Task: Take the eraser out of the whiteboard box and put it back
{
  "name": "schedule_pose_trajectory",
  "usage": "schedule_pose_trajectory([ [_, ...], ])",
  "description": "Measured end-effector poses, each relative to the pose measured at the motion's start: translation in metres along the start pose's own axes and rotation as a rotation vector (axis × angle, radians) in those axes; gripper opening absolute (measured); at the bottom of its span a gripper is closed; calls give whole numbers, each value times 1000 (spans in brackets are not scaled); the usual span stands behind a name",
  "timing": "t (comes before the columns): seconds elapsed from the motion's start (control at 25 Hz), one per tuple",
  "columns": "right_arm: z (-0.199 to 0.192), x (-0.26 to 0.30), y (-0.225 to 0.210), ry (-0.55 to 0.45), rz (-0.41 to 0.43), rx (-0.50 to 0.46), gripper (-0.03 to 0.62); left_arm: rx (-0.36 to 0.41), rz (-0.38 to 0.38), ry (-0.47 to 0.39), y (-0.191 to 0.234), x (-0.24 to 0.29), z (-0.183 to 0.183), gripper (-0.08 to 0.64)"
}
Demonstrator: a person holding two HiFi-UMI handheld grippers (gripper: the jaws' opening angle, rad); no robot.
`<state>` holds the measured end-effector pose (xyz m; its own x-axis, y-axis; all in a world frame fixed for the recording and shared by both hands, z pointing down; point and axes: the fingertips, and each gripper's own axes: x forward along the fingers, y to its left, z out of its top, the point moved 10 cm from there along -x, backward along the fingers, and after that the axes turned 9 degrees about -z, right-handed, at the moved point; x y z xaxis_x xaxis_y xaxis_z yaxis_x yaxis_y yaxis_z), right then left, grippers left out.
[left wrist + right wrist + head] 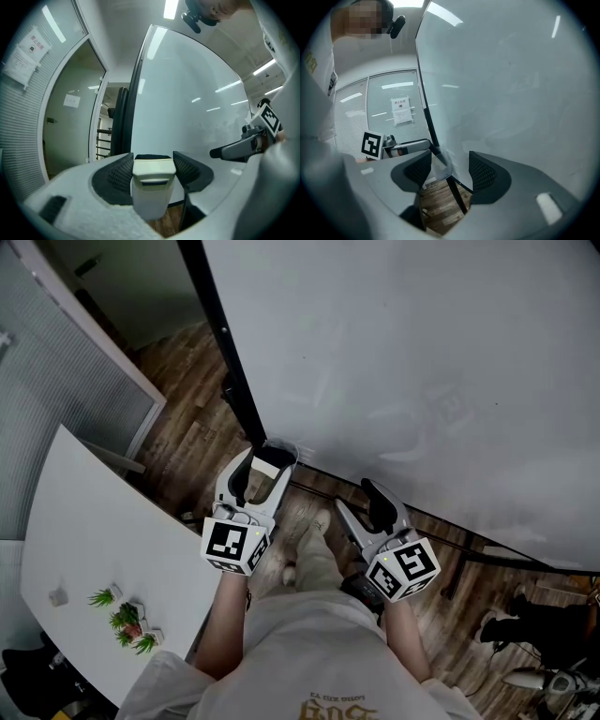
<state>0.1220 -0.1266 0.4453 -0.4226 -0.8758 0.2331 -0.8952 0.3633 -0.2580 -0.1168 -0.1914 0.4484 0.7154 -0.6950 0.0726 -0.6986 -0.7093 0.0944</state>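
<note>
Left gripper [264, 465] clamps the cream eraser [151, 183] between its pads, close to the whiteboard's [422, 362] lower left corner. Right gripper [364, 498] is held with its jaws apart and empty, near the whiteboard's bottom edge. A blurred clear box [439, 167], possibly the eraser's, sits at that corner.

Dim, cool light, ceiling strips [171, 8] glaring off whiteboard [187, 93], fisheye edges dark.

- The eraser [152, 185] sits between the left gripper's [270, 457] jaws, near the whiteboard's [422, 381] lower left corner.
- The right gripper [356, 498] is to its right.
- Plants [127, 620] stand on the desk [84, 540], far left.
</note>
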Motion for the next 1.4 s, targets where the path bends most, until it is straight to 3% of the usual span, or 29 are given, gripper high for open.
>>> schedule_pose_trajectory([
  [0.6,-1,8,-5,16,11,10,253,16,-6,81,6,15,-13,259],
  [1.4,-4,4,-4,9,14,21,253,36,-9,105,4,14,-15,265],
])
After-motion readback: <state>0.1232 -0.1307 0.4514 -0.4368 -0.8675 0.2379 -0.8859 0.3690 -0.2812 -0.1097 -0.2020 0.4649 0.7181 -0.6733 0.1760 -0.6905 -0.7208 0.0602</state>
